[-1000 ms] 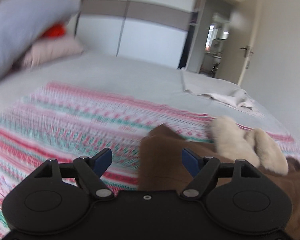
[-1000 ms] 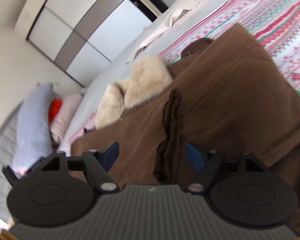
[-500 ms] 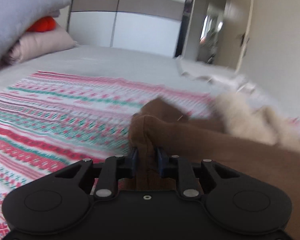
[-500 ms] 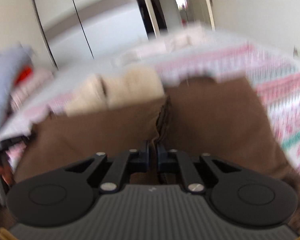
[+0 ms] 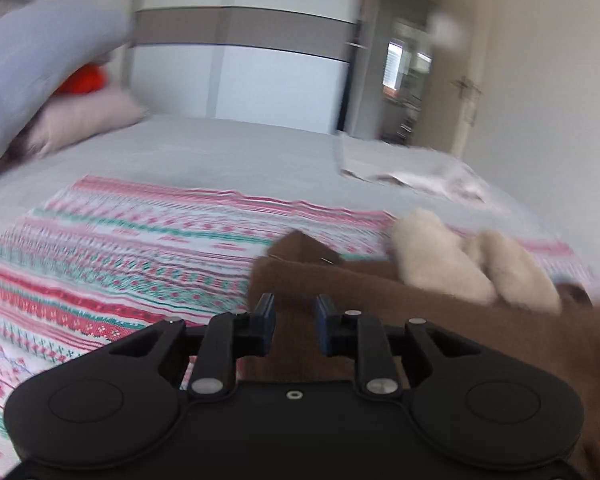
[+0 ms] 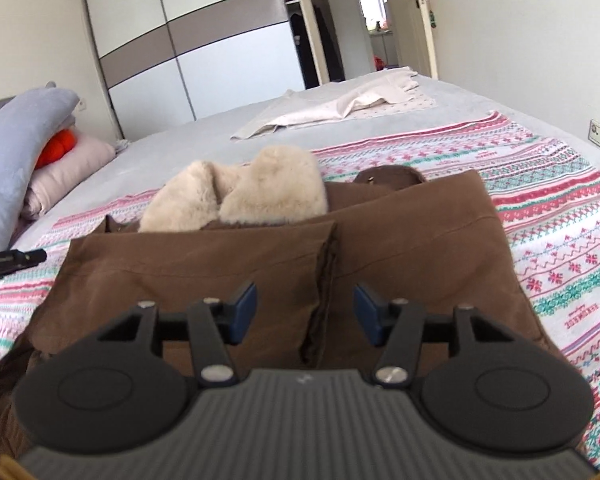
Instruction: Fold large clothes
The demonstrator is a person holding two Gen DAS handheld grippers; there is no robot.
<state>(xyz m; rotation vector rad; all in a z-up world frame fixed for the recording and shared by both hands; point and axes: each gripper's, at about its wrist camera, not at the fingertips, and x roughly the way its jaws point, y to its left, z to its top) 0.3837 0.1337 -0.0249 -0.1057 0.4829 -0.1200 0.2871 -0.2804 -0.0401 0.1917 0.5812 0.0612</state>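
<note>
A brown coat point(image 6: 400, 240) with a cream fur collar point(image 6: 260, 196) lies folded on a patterned pink, green and white blanket point(image 6: 560, 220). My right gripper point(image 6: 305, 312) hovers over the coat's near edge. Its jaws are opening, with a raised fold of the coat between them, and the pads stand clear of it. In the left wrist view, my left gripper point(image 5: 295, 320) is at the coat's point(image 5: 420, 312) left end, beside the fur collar point(image 5: 440, 264). Its jaws are opening a little, with brown cloth in the narrow gap and the pads not pressing it.
The blanket point(image 5: 140, 248) covers a grey bed. A grey-blue pillow point(image 5: 28, 72), a pink pillow point(image 5: 88, 120) and an orange item point(image 5: 86, 80) lie at its head. A pale cloth point(image 6: 340, 108) lies at the far side. A wardrobe point(image 6: 200, 52) and an open doorway point(image 6: 380, 20) stand behind.
A second ago both grippers stood wide; half a second ago each was shut on a fold of the coat. Both have now let go, the right one wider. The right view rolled level.
</note>
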